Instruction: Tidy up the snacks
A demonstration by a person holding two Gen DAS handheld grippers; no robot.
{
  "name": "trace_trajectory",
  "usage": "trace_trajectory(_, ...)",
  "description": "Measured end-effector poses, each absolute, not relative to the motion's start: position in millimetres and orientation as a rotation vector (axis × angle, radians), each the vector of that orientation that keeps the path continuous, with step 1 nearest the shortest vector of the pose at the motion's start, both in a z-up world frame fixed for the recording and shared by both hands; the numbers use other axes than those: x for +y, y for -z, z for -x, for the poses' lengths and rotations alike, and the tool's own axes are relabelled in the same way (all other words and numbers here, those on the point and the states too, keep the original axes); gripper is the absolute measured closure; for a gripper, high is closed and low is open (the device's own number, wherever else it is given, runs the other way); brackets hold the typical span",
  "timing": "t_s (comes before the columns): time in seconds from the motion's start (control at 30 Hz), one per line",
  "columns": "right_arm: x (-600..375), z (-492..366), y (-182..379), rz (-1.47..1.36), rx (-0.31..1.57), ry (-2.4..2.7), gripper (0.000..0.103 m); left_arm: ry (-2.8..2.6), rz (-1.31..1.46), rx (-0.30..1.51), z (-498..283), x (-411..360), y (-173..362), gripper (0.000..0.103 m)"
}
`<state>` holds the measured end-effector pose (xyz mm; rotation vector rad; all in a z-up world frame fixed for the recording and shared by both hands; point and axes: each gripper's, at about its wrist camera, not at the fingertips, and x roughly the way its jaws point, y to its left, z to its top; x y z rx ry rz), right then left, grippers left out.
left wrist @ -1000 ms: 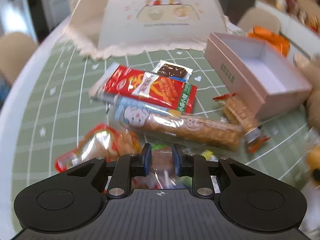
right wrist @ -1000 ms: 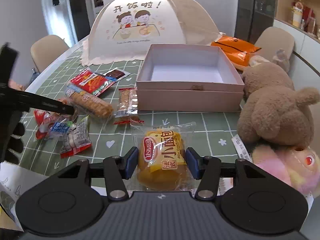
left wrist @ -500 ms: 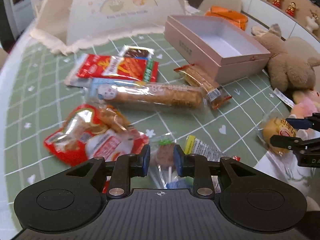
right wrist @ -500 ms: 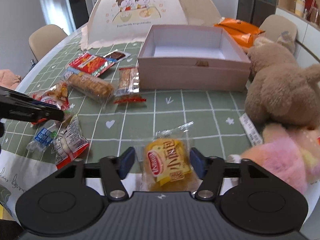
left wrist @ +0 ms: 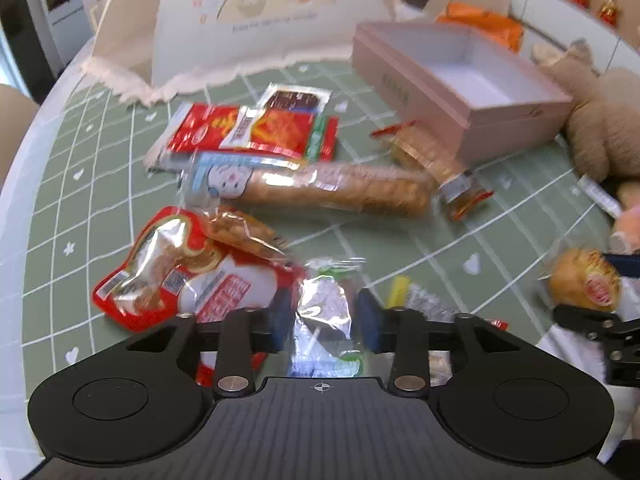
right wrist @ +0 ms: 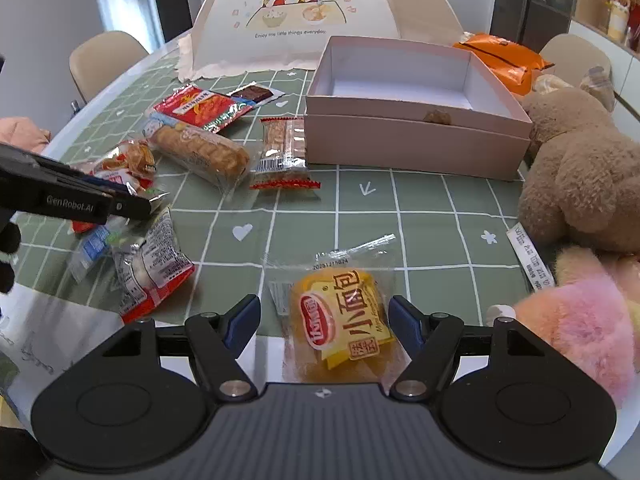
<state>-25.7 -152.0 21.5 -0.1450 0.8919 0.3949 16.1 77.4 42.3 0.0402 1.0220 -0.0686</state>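
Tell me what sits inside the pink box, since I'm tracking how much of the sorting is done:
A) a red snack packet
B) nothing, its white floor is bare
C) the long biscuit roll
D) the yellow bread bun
B: the pink box shows only its bare white floor, while the yellow bread bun, the long biscuit roll and the red snack packet all lie on the green tablecloth outside it.

Bare tablecloth leads to the open box, flanked by snack packets and teddy bear.
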Motion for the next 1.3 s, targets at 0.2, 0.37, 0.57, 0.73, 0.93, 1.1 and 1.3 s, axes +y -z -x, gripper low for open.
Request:
trace_trajectory(0.2, -159.6, 23.7, -20.1, 0.152, 0.892, -0.376, 0.032, 0.082, 0.015, 1.021, -21.3, 84.6, -41.4, 0.06)
trace_trajectory(0.37, -161.3, 23.8, -23.0, 0.183, 0.879, -0.421, 0.037, 0.157, -0.008, 1.011, -11.8, 74.1, -51.1, 0.063)
trace_trajectory(0.57, -160.6, 25.2, -29.7, 0.191, 0.902, -0.503, 0.052, 0.224, -0.007, 0.932, -1.3, 61.9, -98.2, 0.063)
trace_trajectory(0.73, -176.0, 25.3, -60.9, 0.107, 0.831, -0.508, 0.052, 0.314, 0.131, 0.736, -15.7, 57.5, -169.3, 0.063)
trace_trajectory(0.93, -173.7, 5.1, -88.5, 0.087, 0.763, -0.496, 0.052, 0.428, 0.343, 0.509, -114.9, 43.9, -213.8, 0.061)
trace_trajectory(1.1, -175.9, -2.7, -99.5, 0.13, 0.729, -0.452, 0.052, 0.339, 0.48, 0.537, -149.9, 59.3, -186.1, 0.062)
trace_trajectory(1.3, -208.0, -29.5, -115.0, 0.079, 0.688, -0.352, 0.052, 0.291, 0.567, 0.632, -86.0, 93.7, -132.4, 0.062)
